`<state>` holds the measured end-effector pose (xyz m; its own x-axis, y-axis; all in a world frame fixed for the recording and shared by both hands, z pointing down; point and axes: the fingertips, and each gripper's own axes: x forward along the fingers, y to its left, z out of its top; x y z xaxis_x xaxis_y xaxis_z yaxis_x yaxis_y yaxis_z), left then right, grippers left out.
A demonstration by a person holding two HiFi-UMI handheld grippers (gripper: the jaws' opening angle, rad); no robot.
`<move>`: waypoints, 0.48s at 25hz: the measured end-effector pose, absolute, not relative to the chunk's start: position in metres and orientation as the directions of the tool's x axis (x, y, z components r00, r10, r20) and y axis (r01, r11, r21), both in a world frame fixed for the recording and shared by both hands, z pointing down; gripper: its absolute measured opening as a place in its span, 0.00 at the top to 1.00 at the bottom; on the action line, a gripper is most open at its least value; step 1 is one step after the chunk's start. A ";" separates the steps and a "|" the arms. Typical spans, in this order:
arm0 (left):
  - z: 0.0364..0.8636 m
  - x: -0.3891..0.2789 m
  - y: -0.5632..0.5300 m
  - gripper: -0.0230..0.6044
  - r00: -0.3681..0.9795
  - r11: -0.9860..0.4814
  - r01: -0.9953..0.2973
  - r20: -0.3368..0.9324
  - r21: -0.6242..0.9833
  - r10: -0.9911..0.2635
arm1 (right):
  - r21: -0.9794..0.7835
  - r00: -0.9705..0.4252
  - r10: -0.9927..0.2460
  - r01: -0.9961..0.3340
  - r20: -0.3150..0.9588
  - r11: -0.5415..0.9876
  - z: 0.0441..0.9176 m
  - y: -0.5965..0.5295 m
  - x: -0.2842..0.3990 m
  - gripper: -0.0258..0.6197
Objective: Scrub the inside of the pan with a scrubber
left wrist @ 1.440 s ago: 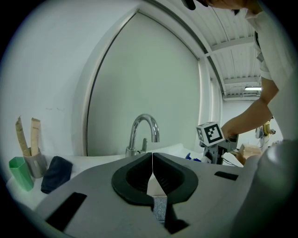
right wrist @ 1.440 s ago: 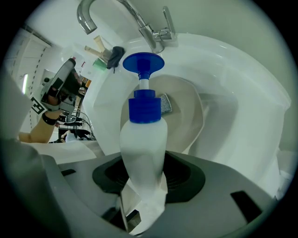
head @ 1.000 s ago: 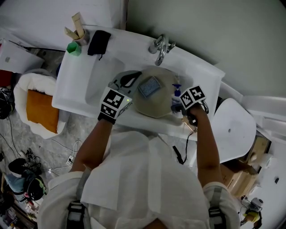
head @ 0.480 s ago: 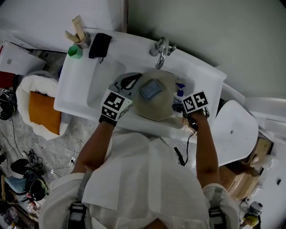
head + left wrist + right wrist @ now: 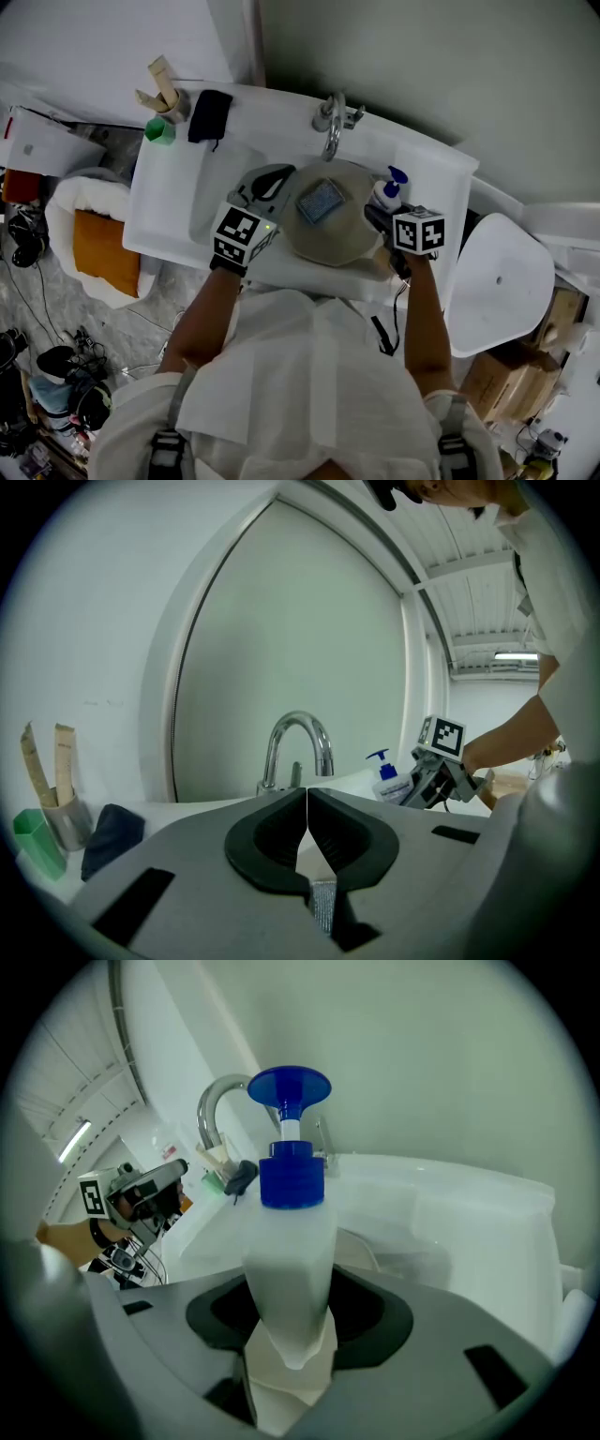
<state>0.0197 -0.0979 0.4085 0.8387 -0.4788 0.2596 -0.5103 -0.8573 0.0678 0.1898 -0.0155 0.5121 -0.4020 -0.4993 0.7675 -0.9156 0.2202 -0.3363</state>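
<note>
In the right gripper view the bottle (image 5: 289, 1269) has its lower end hidden between the jaws; in the head view the right gripper (image 5: 378, 216) covers its body. The pan (image 5: 330, 239) is hidden behind the left gripper (image 5: 307, 803) in that gripper's own view; whether anything sits between its closed jaws is too small to tell.

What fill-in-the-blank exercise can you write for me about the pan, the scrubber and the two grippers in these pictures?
1. The right gripper is closed on a white bottle whose pump is ___.
2. The scrubber lies ___ the pan.
3. The left gripper has jaws that touch each other, so it is ___.
Missing words: blue; inside; shut.
</note>
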 end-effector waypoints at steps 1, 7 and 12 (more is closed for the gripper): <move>0.408 0.021 -0.098 0.94 0.839 -0.858 -0.509 0.261 0.067 -0.477 | -0.329 -0.396 -0.535 -0.918 0.747 0.222 0.509 -0.022 0.192 0.65; 0.411 0.021 -0.101 0.94 0.833 -0.861 -0.506 0.290 0.054 -0.471 | -0.274 -0.348 -0.706 -0.936 0.616 0.222 0.497 -0.069 0.202 0.65; 0.417 0.018 -0.106 0.94 0.817 -0.849 -0.526 0.310 0.057 -0.485 | -0.219 -0.301 -0.779 -0.952 0.550 0.213 0.500 -0.103 0.209 0.65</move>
